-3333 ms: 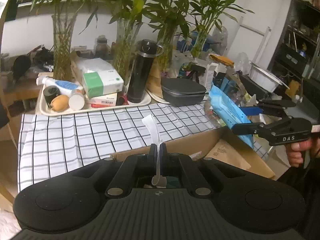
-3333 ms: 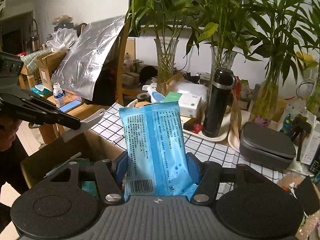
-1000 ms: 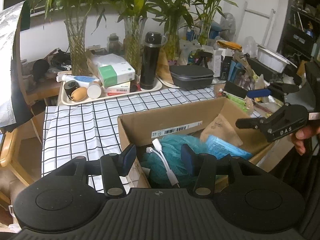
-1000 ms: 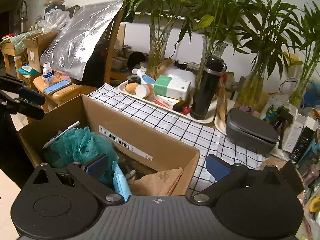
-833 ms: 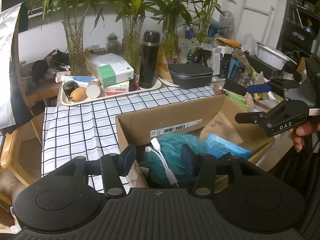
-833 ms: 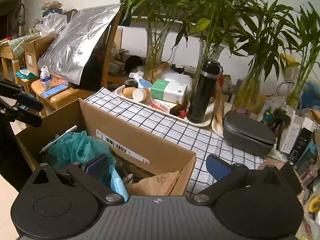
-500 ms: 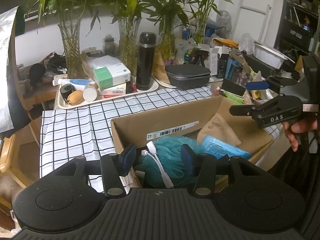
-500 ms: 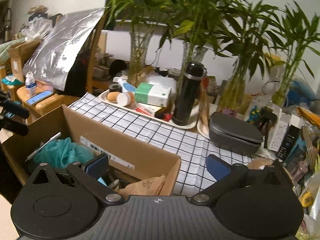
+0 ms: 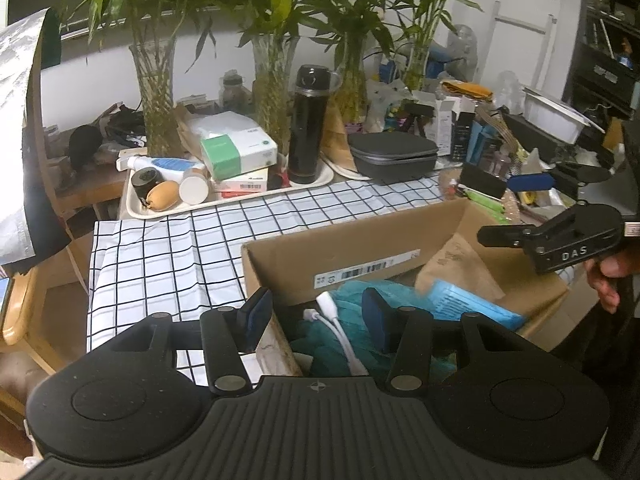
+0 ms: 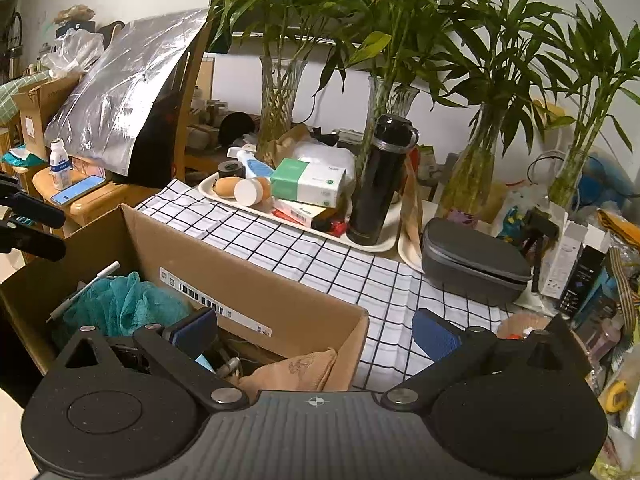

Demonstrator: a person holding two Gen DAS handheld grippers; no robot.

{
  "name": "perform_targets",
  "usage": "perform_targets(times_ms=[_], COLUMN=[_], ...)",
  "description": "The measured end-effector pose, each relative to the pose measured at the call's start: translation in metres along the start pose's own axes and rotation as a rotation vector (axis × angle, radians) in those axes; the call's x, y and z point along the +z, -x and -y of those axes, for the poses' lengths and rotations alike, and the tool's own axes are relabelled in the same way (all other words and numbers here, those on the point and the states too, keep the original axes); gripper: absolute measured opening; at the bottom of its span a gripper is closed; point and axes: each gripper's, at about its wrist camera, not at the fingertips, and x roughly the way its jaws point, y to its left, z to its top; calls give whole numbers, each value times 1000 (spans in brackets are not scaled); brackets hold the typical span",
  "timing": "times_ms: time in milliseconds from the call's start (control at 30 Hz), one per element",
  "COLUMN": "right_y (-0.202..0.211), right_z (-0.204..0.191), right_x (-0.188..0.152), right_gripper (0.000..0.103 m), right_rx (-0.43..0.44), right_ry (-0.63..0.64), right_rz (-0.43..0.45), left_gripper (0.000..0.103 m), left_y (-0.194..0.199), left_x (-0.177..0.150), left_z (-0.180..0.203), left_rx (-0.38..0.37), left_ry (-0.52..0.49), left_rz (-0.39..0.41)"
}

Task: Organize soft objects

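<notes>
Both tongs hang empty: left tongs [image 9: 316, 314] half-spread over the cardboard box [image 9: 360, 248], right tongs [image 10: 316, 330] gaping wide above its corner. Risk now: the left jaws could snag that white cable [image 9: 340, 336] draped on the teal mesh pouf [image 9: 352, 300] and drag it out. Inside the box I count one pouf, one blue packet [image 9: 468, 306], one tan pouch [image 9: 460, 264].
</notes>
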Motion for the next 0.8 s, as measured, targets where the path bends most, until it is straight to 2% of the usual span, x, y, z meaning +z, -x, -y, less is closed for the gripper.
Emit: perform_targets(times_ms=[500,567,600,800], right_y=[-10,-11,-12,-20], right_z=[5,6,7,18], right_x=[5,5,6,10], right_gripper=[103,103,103,103], right_rx=[21,25,25,5], right_ry=[-17,-18,-17,-42], right_rz=[-33,-38,-39,-48], left_gripper=[51,65,67,68], left_y=[-17,-20,-21,-28], left_x=[10,11,12,22], left_z=[-17,-18,-18,-20], left_rx=[52,57,62,61], left_ry=[35,33,34,18], left_rz=[-34,-37,-34,-37])
